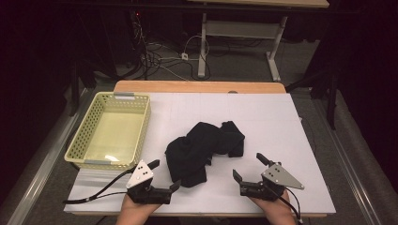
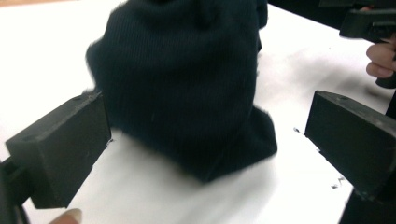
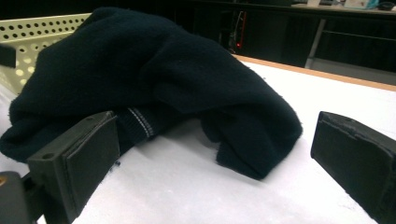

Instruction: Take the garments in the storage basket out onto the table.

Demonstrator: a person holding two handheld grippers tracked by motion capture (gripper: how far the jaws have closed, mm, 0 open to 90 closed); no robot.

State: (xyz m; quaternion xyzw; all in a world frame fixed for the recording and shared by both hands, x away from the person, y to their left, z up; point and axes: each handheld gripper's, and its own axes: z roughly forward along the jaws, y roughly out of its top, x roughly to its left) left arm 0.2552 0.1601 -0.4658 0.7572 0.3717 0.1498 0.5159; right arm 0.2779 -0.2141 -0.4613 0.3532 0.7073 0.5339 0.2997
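1. The dark garment (image 1: 204, 151) lies crumpled mid-counter (image 1: 263, 117), not yet picked up.
2. The left gripper (image 1: 164, 176) and right gripper (image 1: 247, 166) flank it, jaws apart and empty.
3. The basket (image 1: 80, 136) looks empty; grasping likely comes next.

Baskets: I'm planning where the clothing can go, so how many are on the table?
1. The pale yellow perforated basket sits at the table's left side, left of the dark crumpled garment. Nothing seems to hide another.

A pale yellow perforated basket (image 1: 75, 140) sits at the white table's (image 1: 263, 108) left edge, with cables (image 1: 159, 58) on the floor beyond.
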